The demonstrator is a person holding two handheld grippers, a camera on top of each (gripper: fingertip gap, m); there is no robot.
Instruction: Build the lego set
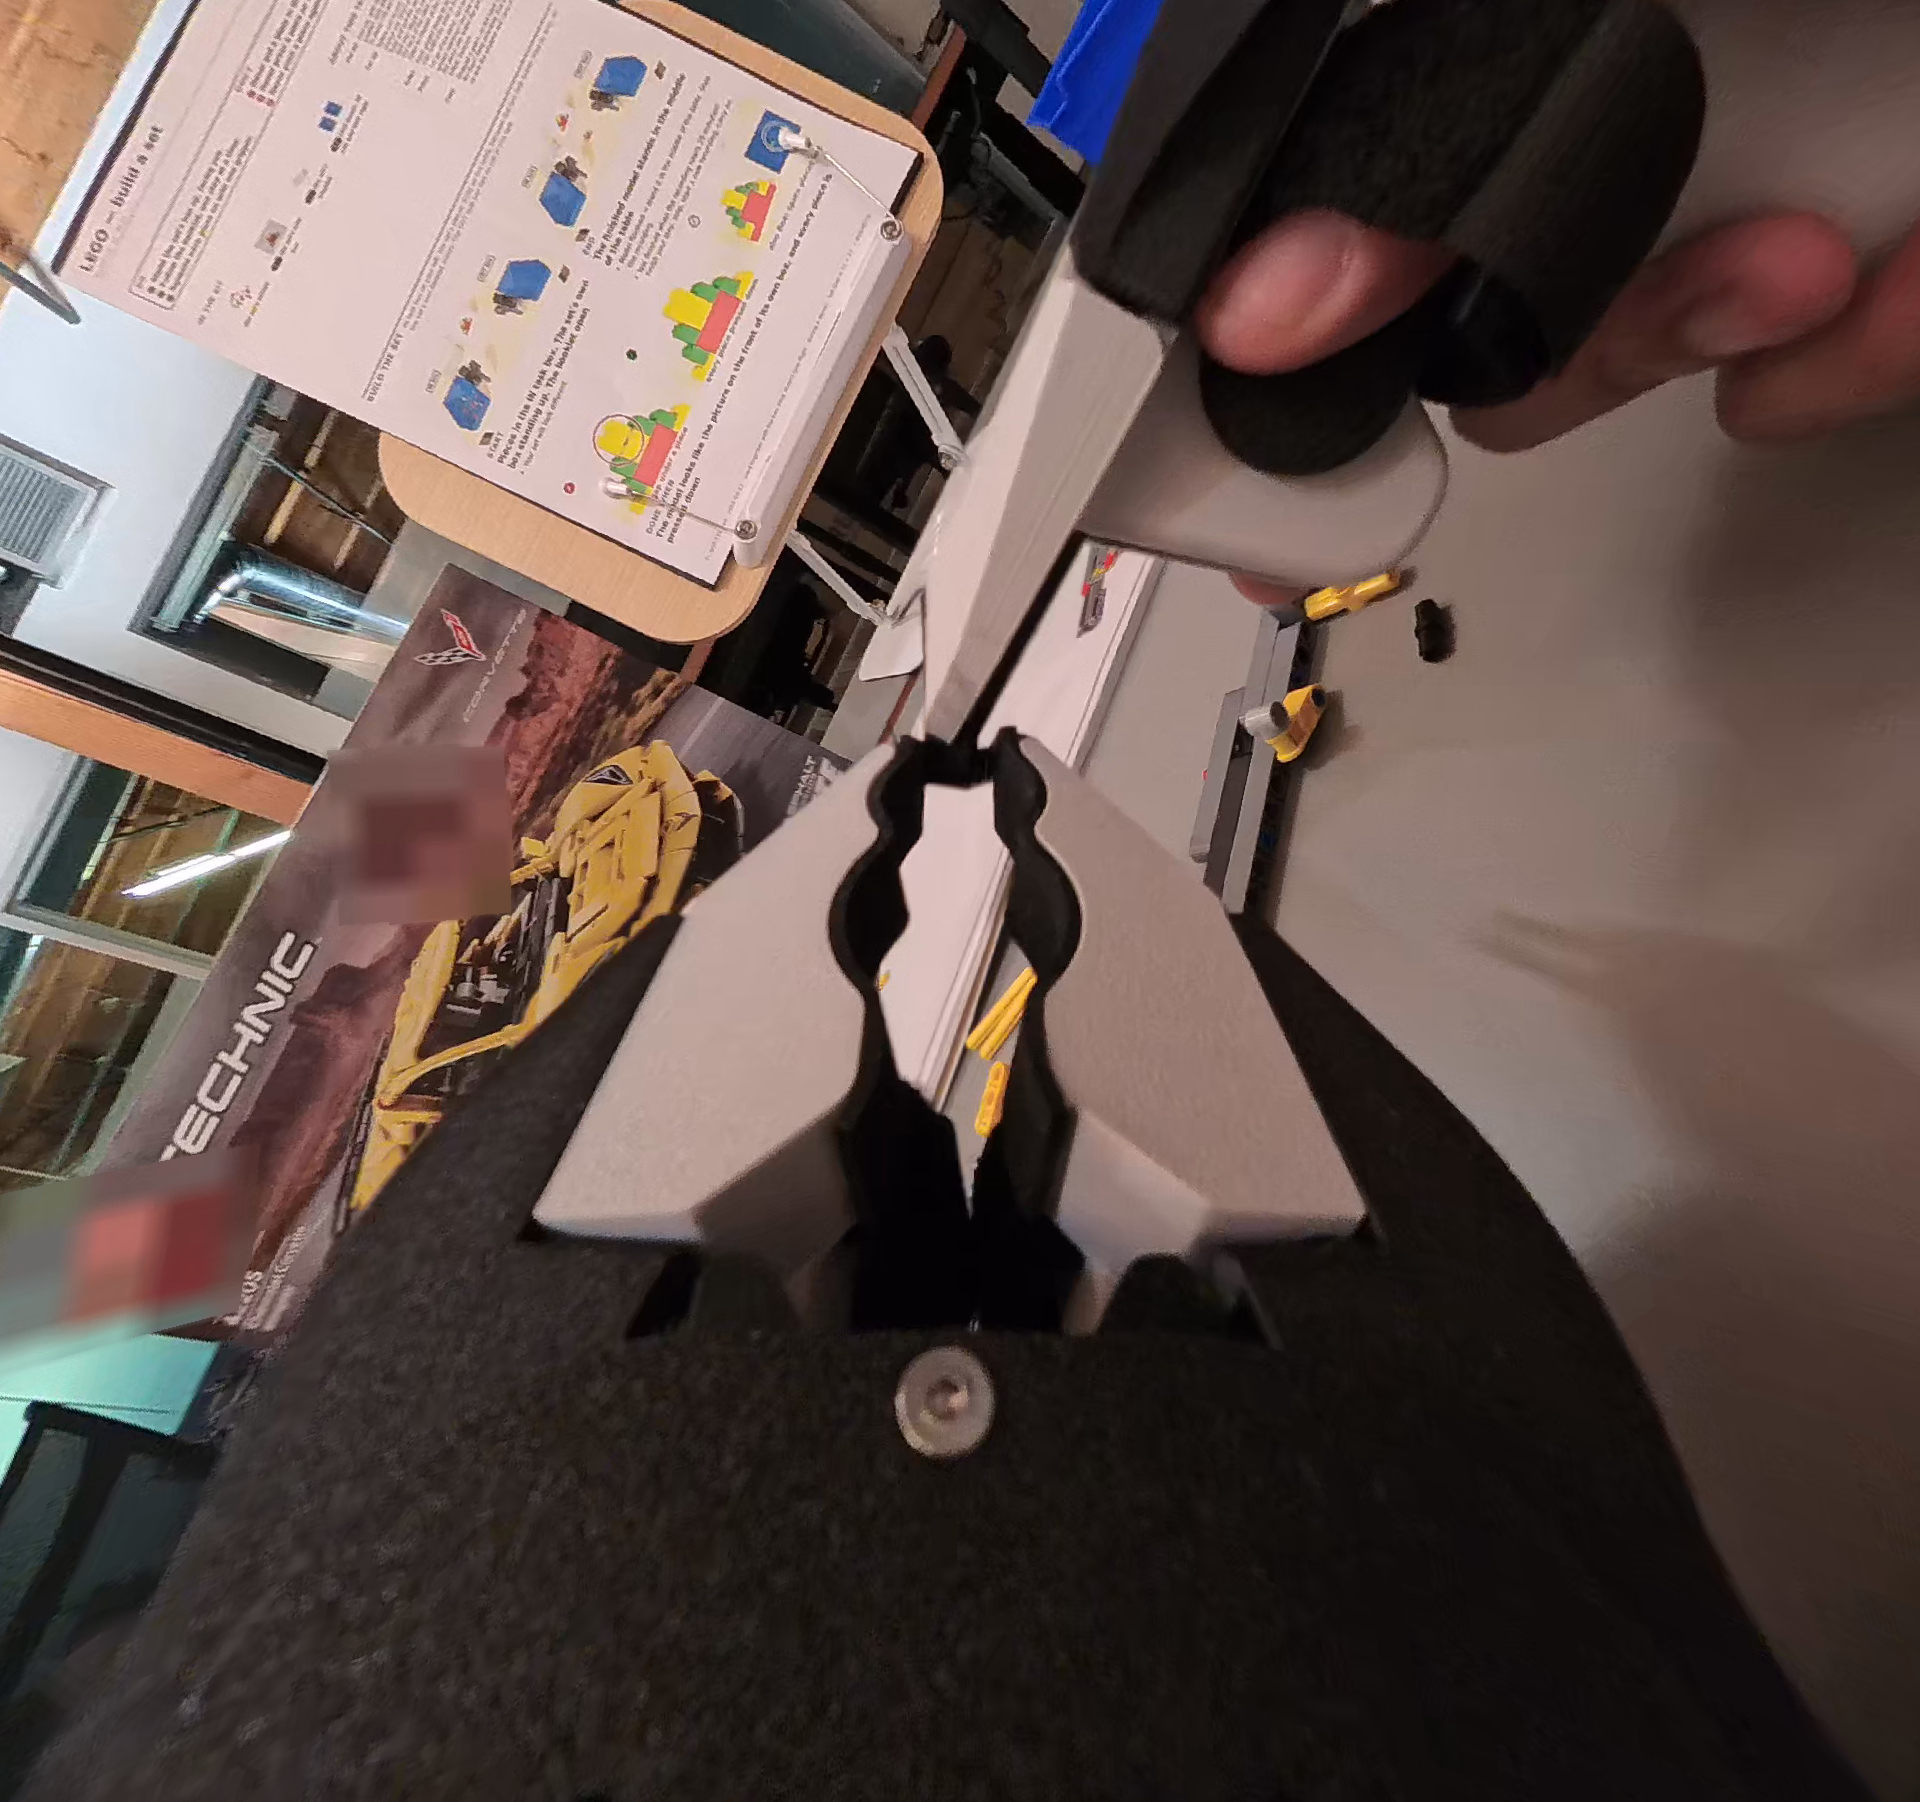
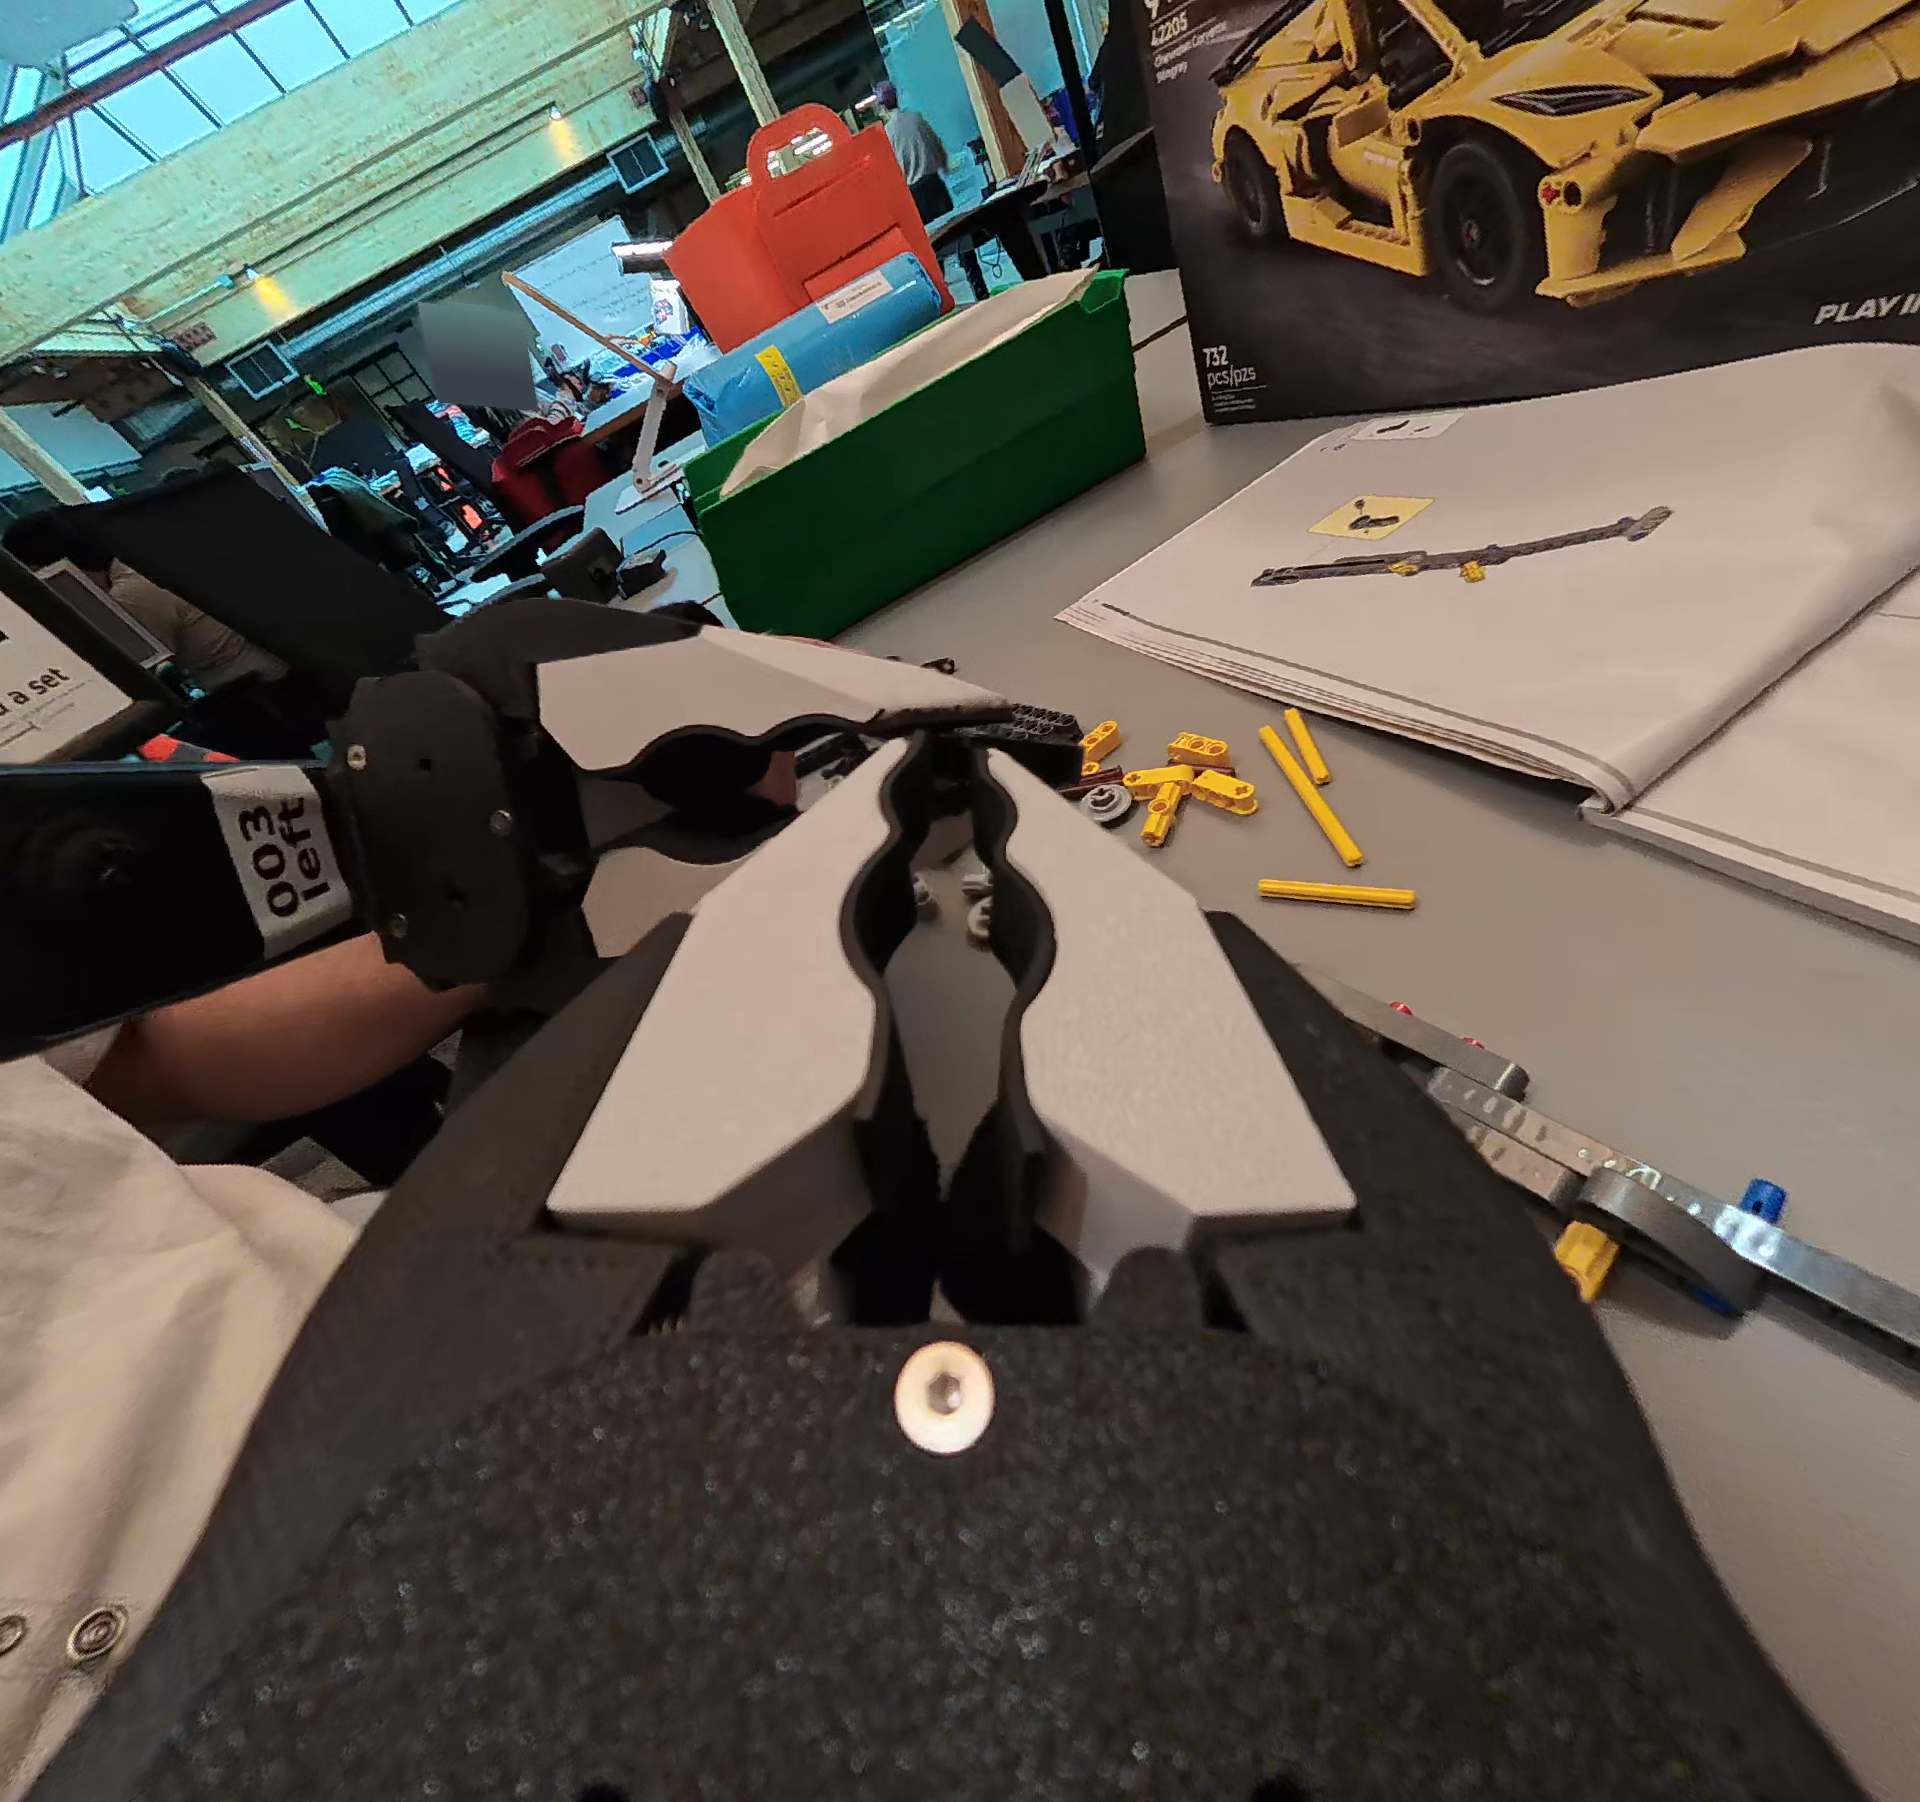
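My left gripper (image 2: 935,718) reaches in from the left and is shut on a black perforated Technic beam (image 2: 1039,718), held just above the grey table (image 2: 1455,973). My right gripper (image 2: 940,760) meets it tip to tip, its fingertips nearly together on a small dark piece against the beam. In the left wrist view the left gripper (image 1: 961,755) pinches the black part at its tips, and the right gripper's fingers (image 1: 1039,464) come down onto it, held by a hand. Loose yellow connectors (image 2: 1174,776) and yellow axles (image 2: 1309,796) lie just beyond.
An open instruction booklet (image 2: 1558,609) lies at the right, with the set's box (image 2: 1558,142) upright behind it. A green bin (image 2: 935,485) stands at the back. A grey partly built beam assembly (image 2: 1662,1212) lies at the near right. A task sheet on a stand (image 1: 499,225) stands beyond the table. My left and right fingertips are right by each other.
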